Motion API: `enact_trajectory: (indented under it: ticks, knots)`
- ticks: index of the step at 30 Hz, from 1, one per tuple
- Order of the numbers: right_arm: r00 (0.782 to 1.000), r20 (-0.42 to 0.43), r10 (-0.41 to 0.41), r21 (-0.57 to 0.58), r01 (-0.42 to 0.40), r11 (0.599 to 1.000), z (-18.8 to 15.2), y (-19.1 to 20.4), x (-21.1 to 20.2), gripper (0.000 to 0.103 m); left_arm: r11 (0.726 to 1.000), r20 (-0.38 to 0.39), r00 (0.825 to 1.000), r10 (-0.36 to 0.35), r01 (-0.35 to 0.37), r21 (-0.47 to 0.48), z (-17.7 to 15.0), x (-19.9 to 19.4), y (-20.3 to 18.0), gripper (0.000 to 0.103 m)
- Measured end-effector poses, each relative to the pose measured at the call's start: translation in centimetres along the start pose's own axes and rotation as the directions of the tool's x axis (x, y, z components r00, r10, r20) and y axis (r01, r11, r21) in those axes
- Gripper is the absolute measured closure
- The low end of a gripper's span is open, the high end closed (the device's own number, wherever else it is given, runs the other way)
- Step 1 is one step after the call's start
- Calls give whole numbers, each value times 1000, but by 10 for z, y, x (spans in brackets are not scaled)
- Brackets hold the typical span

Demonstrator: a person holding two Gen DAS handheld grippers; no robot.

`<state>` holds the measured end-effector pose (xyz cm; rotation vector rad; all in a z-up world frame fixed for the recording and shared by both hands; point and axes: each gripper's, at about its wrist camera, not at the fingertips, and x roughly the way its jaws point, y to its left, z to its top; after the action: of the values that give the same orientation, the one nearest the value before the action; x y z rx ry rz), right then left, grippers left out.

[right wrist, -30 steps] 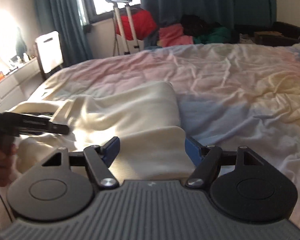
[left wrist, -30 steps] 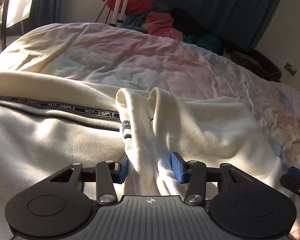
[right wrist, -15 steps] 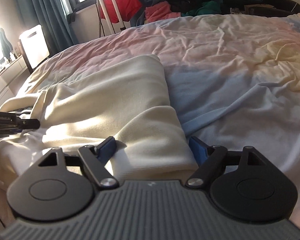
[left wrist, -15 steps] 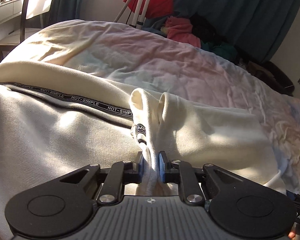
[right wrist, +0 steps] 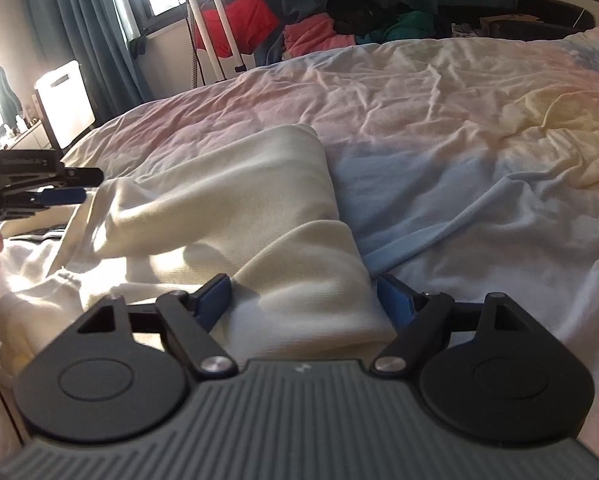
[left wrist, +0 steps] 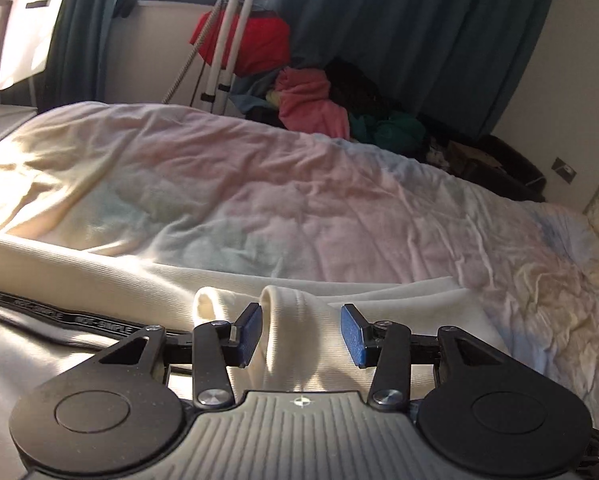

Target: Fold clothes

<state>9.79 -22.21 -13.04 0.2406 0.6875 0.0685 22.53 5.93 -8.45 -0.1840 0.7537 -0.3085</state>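
A cream sweatshirt [left wrist: 99, 276] with a black lettered stripe [left wrist: 51, 314] lies on the bed. My left gripper [left wrist: 301, 334] is open, its blue pads either side of a raised fold of the cream cloth [left wrist: 295, 332]. My right gripper [right wrist: 305, 300] is open around another bunched part of the sweatshirt [right wrist: 311, 280], near its right edge. In the right wrist view the left gripper [right wrist: 59, 194] shows at the far left, over the garment.
The bed has a wrinkled pastel sheet [left wrist: 299, 200] stretching far and right. Behind it are a pile of clothes [left wrist: 315, 104], a white stand [left wrist: 223, 60], dark curtains and a white chair [left wrist: 23, 40] at the left.
My left gripper closed on the cloth fold half a second ago and has now opened again and risen. The right gripper has stayed open over the cloth.
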Motion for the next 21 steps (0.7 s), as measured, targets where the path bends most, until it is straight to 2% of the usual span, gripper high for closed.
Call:
enact_trajectory:
  ticks: [2, 4, 7, 9, 11, 13, 19, 21]
  knots:
    - [1000, 13, 1, -6, -1, 1000, 0, 1, 1, 21, 1000, -35, 999, 4, -4, -1, -3, 18, 1, 63]
    - [1000, 23, -1, -13, 1, 1000, 1, 3, 3, 21, 1000, -54, 999, 8, -9, -6, -4, 27, 4, 89]
    - [998, 57, -8, -23, 10, 1000, 2, 7, 4, 21, 1000, -41, 999, 13, -13, -7, -4, 26, 9, 95]
    - [993, 117, -7, -56, 14, 998, 3, 13, -1, 21, 998, -10, 1000, 5, -6, -68, 7, 11, 15, 96]
    - [984, 179, 27, -107, -7, 994, 3, 21, -9, 21, 996, 28, 1000, 9, -6, -93, 18, -2, 19, 96]
    - [981, 187, 43, -148, -15, 989, 4, 28, -12, 21, 995, 32, 998, 58, -56, -79, 21, -3, 19, 97]
    - [994, 104, 27, -177, -8, 984, -4, 30, 5, 19, 995, -63, 993, 102, -101, 15, -6, 31, 20, 95]
    - [995, 95, 29, -153, -14, 988, -3, 26, 8, 19, 994, -49, 993, 105, -104, 26, -9, 29, 19, 91]
